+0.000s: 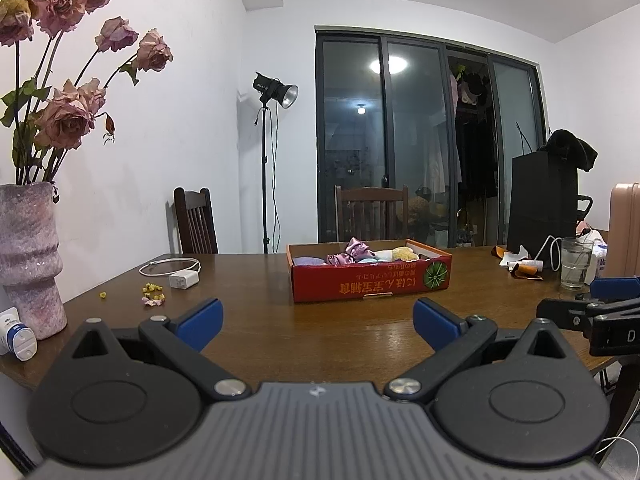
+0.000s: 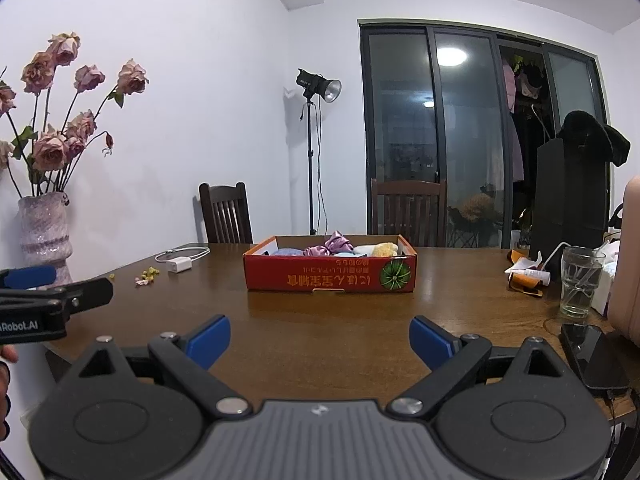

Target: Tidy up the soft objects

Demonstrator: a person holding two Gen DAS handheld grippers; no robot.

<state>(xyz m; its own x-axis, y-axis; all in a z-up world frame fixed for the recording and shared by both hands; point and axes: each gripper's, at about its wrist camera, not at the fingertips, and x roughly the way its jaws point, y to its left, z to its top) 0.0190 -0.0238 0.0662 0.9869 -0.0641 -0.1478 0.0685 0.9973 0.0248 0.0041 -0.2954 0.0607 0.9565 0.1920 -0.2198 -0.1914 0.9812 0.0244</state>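
Observation:
A shallow red cardboard box stands on the brown wooden table ahead of both grippers. It holds several soft objects: a purple satin scrunchie, pale blue and lilac pieces and a yellow fluffy piece. My left gripper is open and empty, above the table's near edge, well short of the box. My right gripper is open and empty, also short of the box. Each gripper shows at the side of the other's view.
A pink vase with dried roses stands at the left. A white charger with cable and fallen petals lie left of the box. A glass, a phone, papers and a black bag are at the right. Chairs stand behind.

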